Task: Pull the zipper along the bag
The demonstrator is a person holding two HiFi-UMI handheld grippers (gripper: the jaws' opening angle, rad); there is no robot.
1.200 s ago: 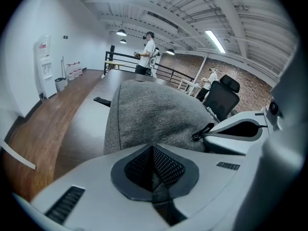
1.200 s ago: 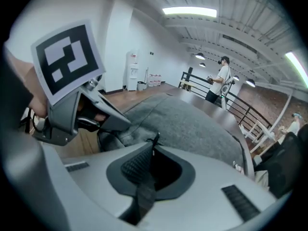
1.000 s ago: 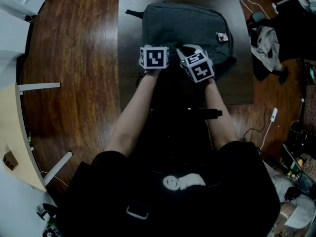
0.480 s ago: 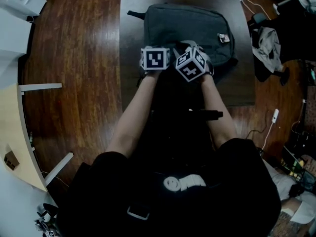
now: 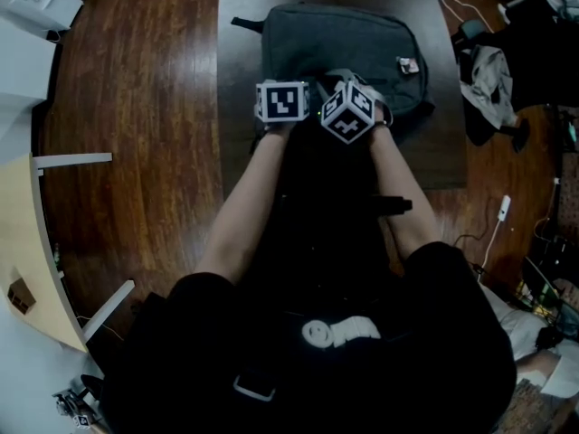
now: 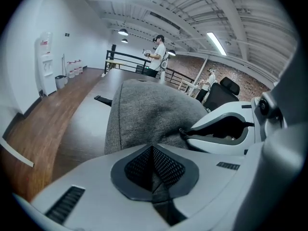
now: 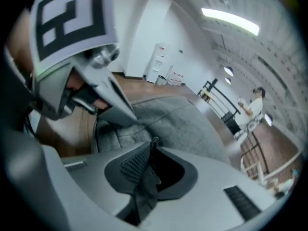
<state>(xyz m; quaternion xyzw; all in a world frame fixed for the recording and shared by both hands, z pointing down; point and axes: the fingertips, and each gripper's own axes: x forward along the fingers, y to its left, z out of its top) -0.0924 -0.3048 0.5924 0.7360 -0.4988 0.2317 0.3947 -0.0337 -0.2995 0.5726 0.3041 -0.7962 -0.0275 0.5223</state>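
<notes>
A grey backpack (image 5: 339,48) lies flat on a dark mat (image 5: 425,156). Both grippers sit side by side at the bag's near edge. My left gripper (image 5: 282,105) (image 6: 153,150) is shut, with a fold of the grey bag fabric (image 6: 154,109) pinched between its pads. My right gripper (image 5: 348,114) (image 7: 151,150) is just to its right; its jaws have just been closing, and a dark zipper pull (image 7: 146,184) is clamped between the pads, its tip poking out above them. The jaw tips are hidden under the marker cubes in the head view.
The mat lies on a dark wooden floor (image 5: 136,107). A heap of clothing (image 5: 488,84) and a white cable (image 5: 499,213) are at the right. A pale board with white legs (image 5: 27,242) is at the left. People stand far off by a railing (image 6: 156,52).
The right gripper has rolled, so its marker cube shows a different face, and it has shifted slightly left toward the left gripper. The left gripper has stayed put.
</notes>
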